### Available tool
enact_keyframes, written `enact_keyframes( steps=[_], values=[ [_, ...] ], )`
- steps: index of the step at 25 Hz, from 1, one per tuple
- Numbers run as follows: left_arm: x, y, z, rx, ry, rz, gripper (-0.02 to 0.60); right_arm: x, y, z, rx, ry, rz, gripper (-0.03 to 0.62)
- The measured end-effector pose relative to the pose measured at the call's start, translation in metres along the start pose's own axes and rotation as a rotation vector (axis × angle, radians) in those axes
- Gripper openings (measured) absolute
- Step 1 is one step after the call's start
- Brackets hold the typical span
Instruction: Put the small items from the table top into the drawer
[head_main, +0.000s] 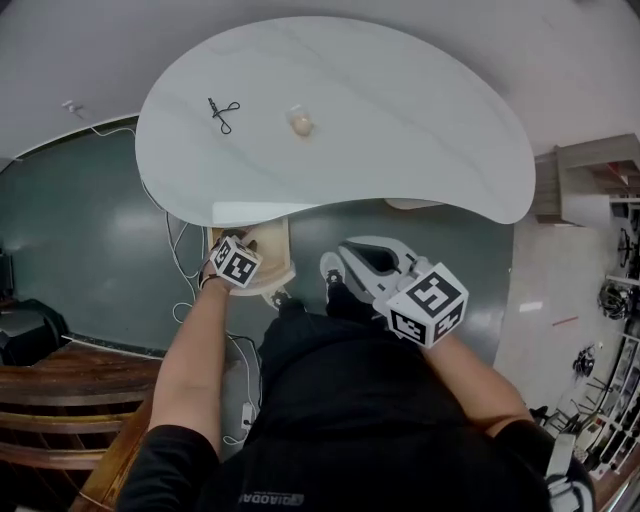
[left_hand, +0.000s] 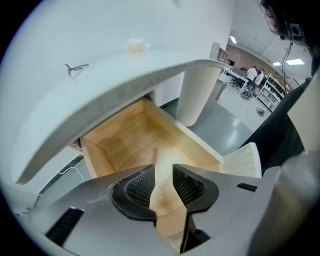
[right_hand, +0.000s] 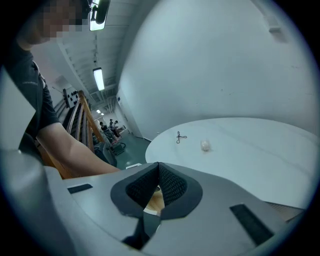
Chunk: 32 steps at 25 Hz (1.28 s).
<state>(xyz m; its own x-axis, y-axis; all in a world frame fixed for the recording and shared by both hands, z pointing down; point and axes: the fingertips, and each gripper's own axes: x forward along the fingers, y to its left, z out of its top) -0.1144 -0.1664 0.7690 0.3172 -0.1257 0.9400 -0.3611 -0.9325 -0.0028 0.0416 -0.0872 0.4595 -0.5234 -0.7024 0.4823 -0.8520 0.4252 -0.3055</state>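
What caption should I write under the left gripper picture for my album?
Left gripper, jaws apart, above the open wooden drawer under the white table.

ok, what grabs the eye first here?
The big white curved table fills the head view, bare except for a small black tool and a pale lump toward its far side. Under its near edge a wooden drawer stands open, the left hand-held gripper over it, jaws apart, empty.

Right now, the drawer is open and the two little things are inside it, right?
No. The drawer is open, but the two little things, a black tool and a pale round lump, lie on the white table top, as the head view shows. The left gripper view shows the drawer bare.
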Motion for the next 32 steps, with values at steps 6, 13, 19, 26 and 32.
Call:
enact_keyframes(
  steps=[6,13,19,26,32],
  values=[
    [-0.051,-0.008,0.012,-0.06,-0.085,0.028,0.078,0.015,0.007,0.025,-0.041,-0.051,0.07,0.0],
    [-0.117,-0.009,0.057,-0.183,-0.25,0.099,0.057,0.023,-0.005,0.048,-0.044,-0.105,0.096,0.0],
    [-0.153,0.008,0.127,-0.228,-0.375,0.144,0.058,0.027,-0.031,0.061,-0.041,-0.128,0.074,0.0],
    [-0.151,0.039,0.21,-0.315,-0.441,0.153,0.111,0.021,-0.063,0.065,-0.025,-0.126,0.037,0.0],
    [-0.123,0.062,0.271,-0.327,-0.418,0.169,0.167,0.003,-0.092,0.057,0.01,-0.123,0.005,0.0]
  ],
)
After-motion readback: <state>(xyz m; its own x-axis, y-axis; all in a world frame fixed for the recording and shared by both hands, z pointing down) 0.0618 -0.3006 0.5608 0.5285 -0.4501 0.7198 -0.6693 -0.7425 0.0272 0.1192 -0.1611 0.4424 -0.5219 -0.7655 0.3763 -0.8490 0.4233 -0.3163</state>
